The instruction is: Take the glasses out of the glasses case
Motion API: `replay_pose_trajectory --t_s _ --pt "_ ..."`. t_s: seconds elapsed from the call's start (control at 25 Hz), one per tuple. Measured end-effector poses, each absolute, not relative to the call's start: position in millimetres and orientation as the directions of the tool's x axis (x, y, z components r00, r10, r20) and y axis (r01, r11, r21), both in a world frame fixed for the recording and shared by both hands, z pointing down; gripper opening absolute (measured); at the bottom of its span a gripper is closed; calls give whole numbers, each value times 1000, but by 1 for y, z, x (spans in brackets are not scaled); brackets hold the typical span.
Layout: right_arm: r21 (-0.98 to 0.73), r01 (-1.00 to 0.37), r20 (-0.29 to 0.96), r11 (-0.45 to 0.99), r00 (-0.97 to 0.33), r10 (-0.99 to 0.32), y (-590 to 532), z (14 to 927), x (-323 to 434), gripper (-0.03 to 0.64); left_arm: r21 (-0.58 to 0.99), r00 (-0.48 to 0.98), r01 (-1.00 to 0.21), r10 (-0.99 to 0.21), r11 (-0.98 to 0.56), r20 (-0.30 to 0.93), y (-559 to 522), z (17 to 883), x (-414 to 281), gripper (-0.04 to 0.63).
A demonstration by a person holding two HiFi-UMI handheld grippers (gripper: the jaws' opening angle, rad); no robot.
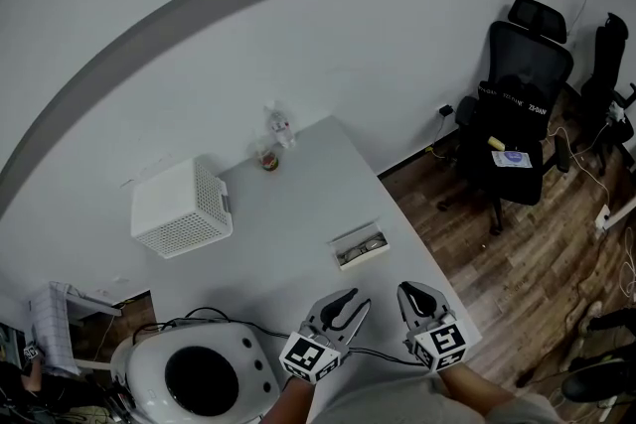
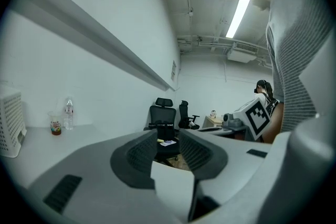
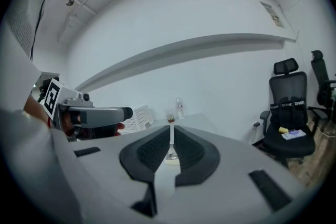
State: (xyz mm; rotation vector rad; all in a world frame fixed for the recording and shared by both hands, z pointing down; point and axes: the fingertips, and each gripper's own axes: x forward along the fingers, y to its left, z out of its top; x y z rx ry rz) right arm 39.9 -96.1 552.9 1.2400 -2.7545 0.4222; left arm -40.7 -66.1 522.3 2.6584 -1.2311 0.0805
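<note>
The glasses case (image 1: 359,246) lies open on the white table (image 1: 288,213), near its right edge, with the glasses inside it. Both grippers hover at the table's near end, a short way in front of the case. My left gripper (image 1: 345,306) is open with nothing between its jaws; in the left gripper view (image 2: 168,140) the gap frames only the far chair. My right gripper (image 1: 421,295) is shut and empty. In the right gripper view (image 3: 171,132) a sliver of the case (image 3: 171,156) shows through the thin slit between the pads.
A white perforated box (image 1: 182,207) sits at the table's left. A water bottle (image 1: 279,126) and a cup (image 1: 267,157) stand at the far end. A white rounded device (image 1: 204,374) with cables is near left. Black office chairs (image 1: 519,84) stand on the wood floor to the right.
</note>
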Motion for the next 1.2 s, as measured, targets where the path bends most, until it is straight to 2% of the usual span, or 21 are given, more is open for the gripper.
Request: replay_pose_trajectory --t_s 0.04,0.08,0.8,1.2 --pt "-212 -746 195 631 -665 -721 -97 552 39 12 162 649 -760 -747 -629 142 -67 524 -41 140" --pt "-210 -746 196 631 -665 -721 -98 551 39 12 157 649 -760 -746 -631 150 -68 525 -41 150" --pt "-224 -725 199 651 -688 -698 -102 561 37 12 101 627 -778 -756 -620 186 -87 531 -44 150" --pt "-221 -698 228 682 -716 -659 -105 575 32 12 -39 595 -767 -734 -640 327 -124 569 -41 150"
